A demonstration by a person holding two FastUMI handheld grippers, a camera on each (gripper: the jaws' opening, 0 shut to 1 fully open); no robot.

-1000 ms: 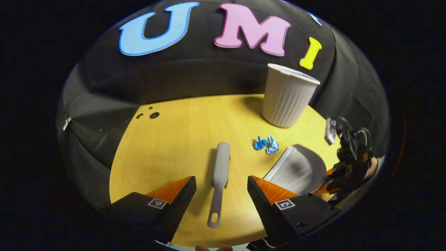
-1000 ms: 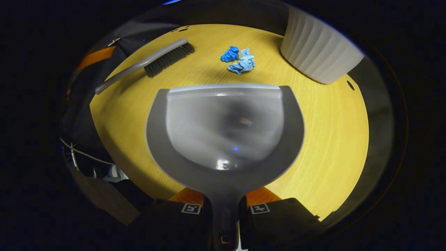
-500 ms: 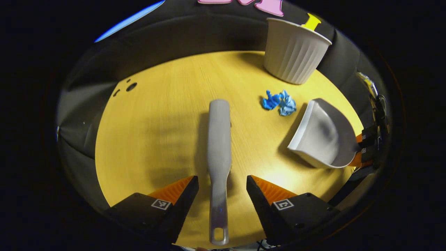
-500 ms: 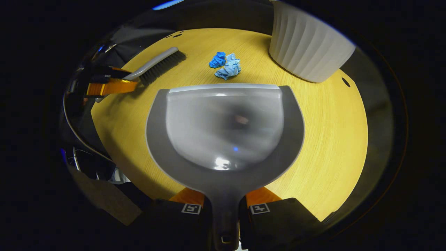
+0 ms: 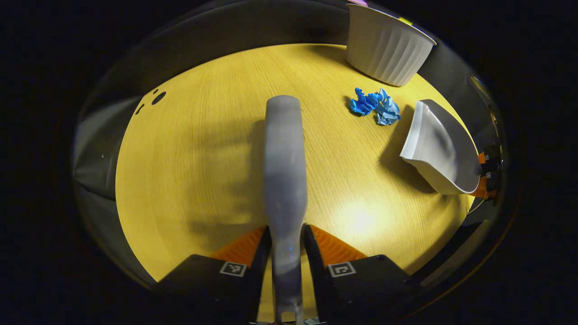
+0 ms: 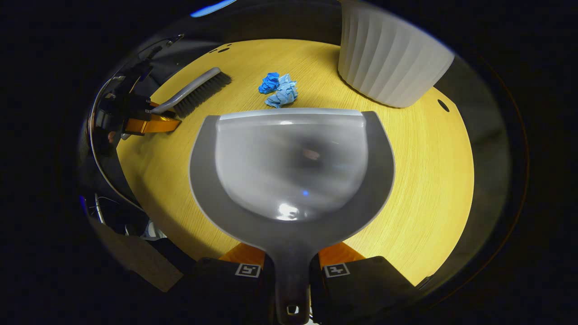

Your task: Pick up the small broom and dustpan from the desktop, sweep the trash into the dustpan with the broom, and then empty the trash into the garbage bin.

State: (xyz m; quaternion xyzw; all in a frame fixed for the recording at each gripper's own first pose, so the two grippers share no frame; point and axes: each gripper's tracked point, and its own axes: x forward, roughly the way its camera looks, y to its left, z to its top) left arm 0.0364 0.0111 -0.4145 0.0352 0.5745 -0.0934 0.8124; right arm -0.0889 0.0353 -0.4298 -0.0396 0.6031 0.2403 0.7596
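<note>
In the left gripper view the left gripper (image 5: 287,243) is clenched on the handle of the small broom (image 5: 283,171), both fingers pressing its narrow lower part. The broom runs straight ahead from the fingers, its grey back broad and rounded at the far end, over the yellow wood-grain worktop (image 5: 203,158). Ahead and to the right of this gripper lies the trash (image 5: 375,104), a crumpled wad of blue paper, on the worktop. Beyond it stands the garbage bin (image 5: 386,49), white and ribbed, near the worktop's far edge.

In the right gripper view the right gripper (image 6: 291,266) grasps the handle of the dustpan (image 6: 291,167), its fingers tight on either side of the stem. The pan is grey with a paler, glossy scoop, and its straight front lip points away from the gripper towards the trash (image 6: 277,89), which lies just beyond the lip and a little left. The bin (image 6: 393,67) is ahead and to the right. Far left, the broom's dark bristles (image 6: 201,90) rest on or near the worktop, with the left gripper (image 6: 151,122) at its handle.

To the right of the dustpan the worktop (image 6: 429,180) is open up to its curved edge. Small dark holes sit near the far edges.
</note>
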